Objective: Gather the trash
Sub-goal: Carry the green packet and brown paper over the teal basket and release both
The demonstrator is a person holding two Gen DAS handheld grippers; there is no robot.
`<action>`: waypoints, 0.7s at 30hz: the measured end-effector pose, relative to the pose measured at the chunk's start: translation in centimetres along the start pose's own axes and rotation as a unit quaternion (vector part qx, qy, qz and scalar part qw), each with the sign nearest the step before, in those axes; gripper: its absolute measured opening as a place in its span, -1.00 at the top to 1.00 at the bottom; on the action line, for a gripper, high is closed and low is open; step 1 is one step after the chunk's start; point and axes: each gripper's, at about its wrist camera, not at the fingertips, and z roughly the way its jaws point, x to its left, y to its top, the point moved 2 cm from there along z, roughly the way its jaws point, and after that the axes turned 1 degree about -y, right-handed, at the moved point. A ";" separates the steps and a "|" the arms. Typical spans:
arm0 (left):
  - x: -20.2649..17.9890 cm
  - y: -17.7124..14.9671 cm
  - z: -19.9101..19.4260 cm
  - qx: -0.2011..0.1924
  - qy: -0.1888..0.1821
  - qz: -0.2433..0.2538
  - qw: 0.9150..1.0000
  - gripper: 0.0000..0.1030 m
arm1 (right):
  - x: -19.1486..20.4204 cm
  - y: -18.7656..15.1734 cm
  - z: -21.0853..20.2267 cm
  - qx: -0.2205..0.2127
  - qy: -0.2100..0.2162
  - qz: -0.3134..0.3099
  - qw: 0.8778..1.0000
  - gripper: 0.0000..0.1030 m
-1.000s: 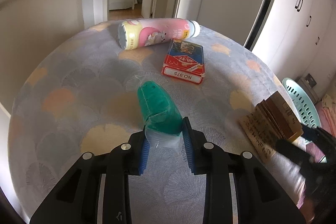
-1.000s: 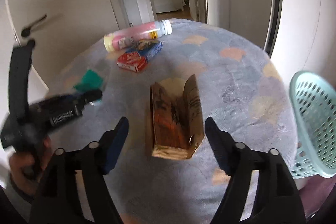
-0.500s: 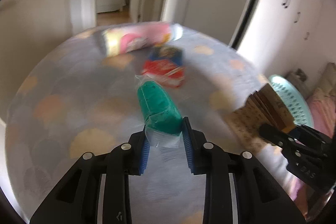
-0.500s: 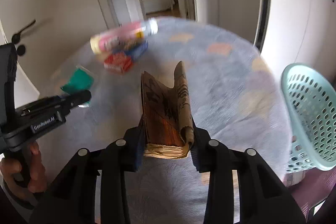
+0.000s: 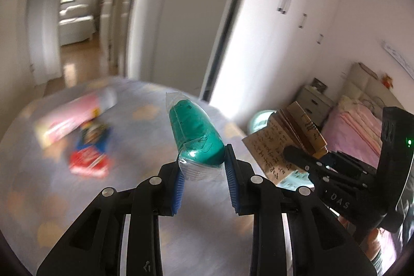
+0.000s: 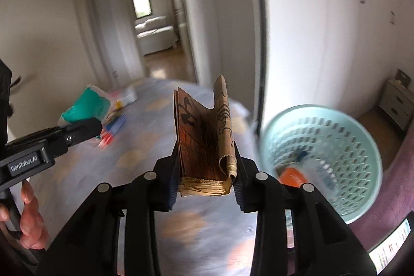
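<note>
Sitting in the mint basket (image 6: 357, 146): an orange item (image 6: 292, 176).

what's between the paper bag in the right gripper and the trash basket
Nothing. In the right wrist view, only bare tablecloth separates the brown paper bag from the basket.

Green packet (image 5: 195, 132): glossy clear plastic wrap. Bag (image 6: 204, 144): matt brown paper, creased. Basket (image 6: 336, 146): smooth perforated plastic.
</note>
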 end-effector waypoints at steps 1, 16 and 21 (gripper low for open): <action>-1.0 0.4 0.6 0.001 -0.007 0.010 1.000 0.47 | -1.2 0.3 -0.4 -0.006 -0.010 0.009 1.000 0.39; -13.2 2.8 12.9 0.071 -0.118 0.099 0.985 0.47 | -17.6 1.3 0.2 0.001 -0.102 0.184 0.978 0.39; -13.9 1.3 17.7 0.138 -0.176 0.076 0.972 0.47 | -21.0 -0.2 1.1 0.019 -0.123 0.221 0.967 0.38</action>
